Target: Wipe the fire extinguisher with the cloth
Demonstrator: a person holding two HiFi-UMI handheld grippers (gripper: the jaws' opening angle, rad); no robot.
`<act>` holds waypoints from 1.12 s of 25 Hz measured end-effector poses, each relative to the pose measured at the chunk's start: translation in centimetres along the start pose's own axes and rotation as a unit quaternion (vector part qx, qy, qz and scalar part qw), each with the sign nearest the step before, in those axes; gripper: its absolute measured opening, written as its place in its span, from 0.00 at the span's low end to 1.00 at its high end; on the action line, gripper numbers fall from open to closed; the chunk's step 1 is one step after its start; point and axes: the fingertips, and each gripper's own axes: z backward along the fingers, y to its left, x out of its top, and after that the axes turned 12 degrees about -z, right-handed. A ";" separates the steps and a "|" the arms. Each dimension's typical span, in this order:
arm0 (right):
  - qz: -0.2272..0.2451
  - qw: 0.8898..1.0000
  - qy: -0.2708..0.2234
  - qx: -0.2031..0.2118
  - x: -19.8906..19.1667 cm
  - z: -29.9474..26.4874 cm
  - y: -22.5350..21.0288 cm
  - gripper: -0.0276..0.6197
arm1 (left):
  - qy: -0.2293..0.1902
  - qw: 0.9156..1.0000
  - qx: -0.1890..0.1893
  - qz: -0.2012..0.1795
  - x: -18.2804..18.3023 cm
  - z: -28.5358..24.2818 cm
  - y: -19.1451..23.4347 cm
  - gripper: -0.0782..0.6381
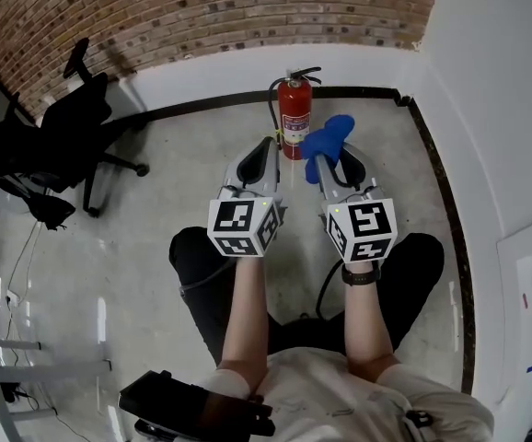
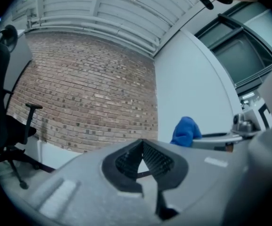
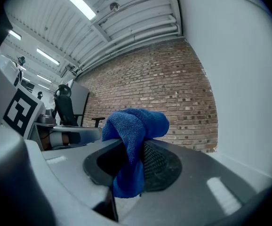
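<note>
Nearest the lens, the person's two bare forearms (image 1: 248, 311) reach forward from the bottom of the frame, each ending in a marker cube.

Pale concrete floor (image 1: 156, 182) fills the middle of the head view. A brick wall (image 1: 202, 7) runs across the top and a white wall (image 1: 496, 63) closes the right side. Two black office chairs (image 1: 63, 127) stand at the upper left, well apart from everything else.

Upper centre, the red fire extinguisher (image 1: 294, 118) stands upright on the floor at the foot of the wall, with its black hose looping down its left side.

Below it, the left gripper (image 1: 267, 145) points toward the extinguisher's lower left, near it but apart. In its own view the jaw tips meet, and nothing sits between them.

Just to the right, the right gripper (image 3: 133, 163) is clamped on the blue cloth (image 1: 329, 136). The cloth bunches in a lump above the jaws and a tail hangs down between the pads. It sits just beside the extinguisher's right side. Whether it touches the cylinder I cannot tell.
</note>
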 end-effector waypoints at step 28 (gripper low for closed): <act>-0.003 0.997 0.066 -0.036 -5.8 -23.8 -11.5 0.18 | 0.029 0.999 -0.026 0.011 -9.6 -21.6 13.3 0.11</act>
